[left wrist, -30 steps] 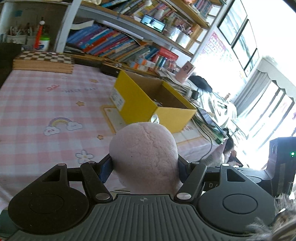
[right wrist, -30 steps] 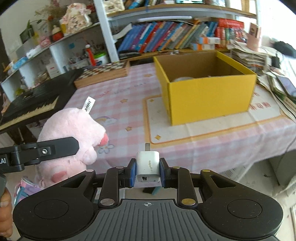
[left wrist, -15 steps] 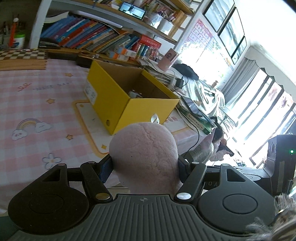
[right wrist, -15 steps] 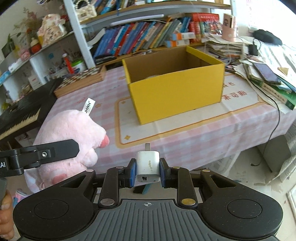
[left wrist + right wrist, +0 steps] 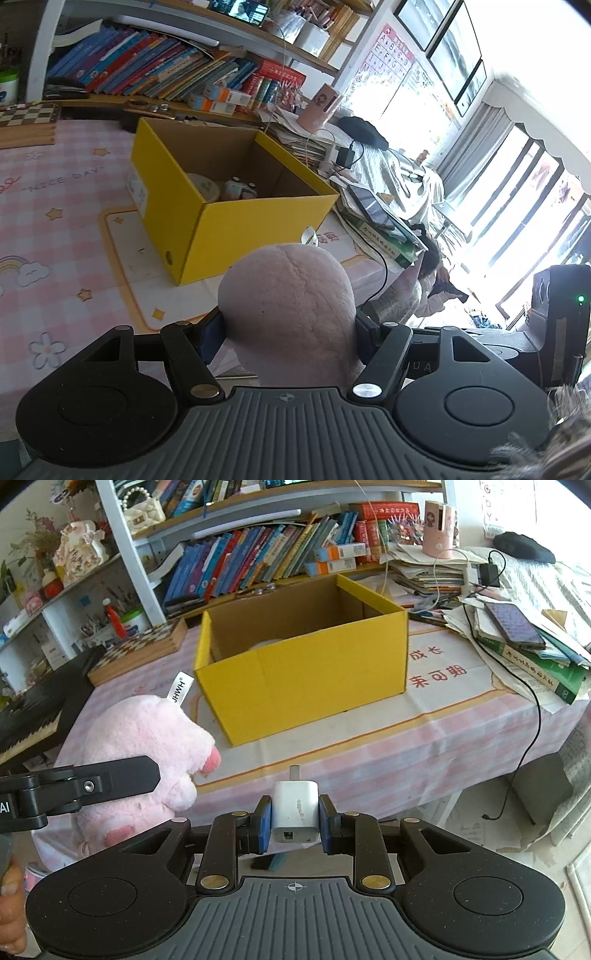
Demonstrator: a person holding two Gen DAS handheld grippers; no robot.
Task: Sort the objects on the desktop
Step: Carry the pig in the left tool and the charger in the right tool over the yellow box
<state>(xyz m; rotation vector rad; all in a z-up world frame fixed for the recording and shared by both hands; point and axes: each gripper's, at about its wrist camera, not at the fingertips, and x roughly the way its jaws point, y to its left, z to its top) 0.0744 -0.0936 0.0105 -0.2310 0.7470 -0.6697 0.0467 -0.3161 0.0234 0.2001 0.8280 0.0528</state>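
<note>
While the table [image 5: 461,716] carries the open yellow box [image 5: 306,686], the left tongs [image 5: 288,328] stand fairly wide, clamped on a pink plush toy [image 5: 288,310] near its front edge; beside them the right tongs [image 5: 294,823] pinch a white charger [image 5: 294,808].

Pink plush toy [image 5: 147,746]; yellow box [image 5: 303,679]; white charger [image 5: 295,812]; pink checked tablecloth [image 5: 55,206].

Pink plush toy [image 5: 147,746] and white charger [image 5: 295,808] held before open yellow box [image 5: 303,675].
</note>
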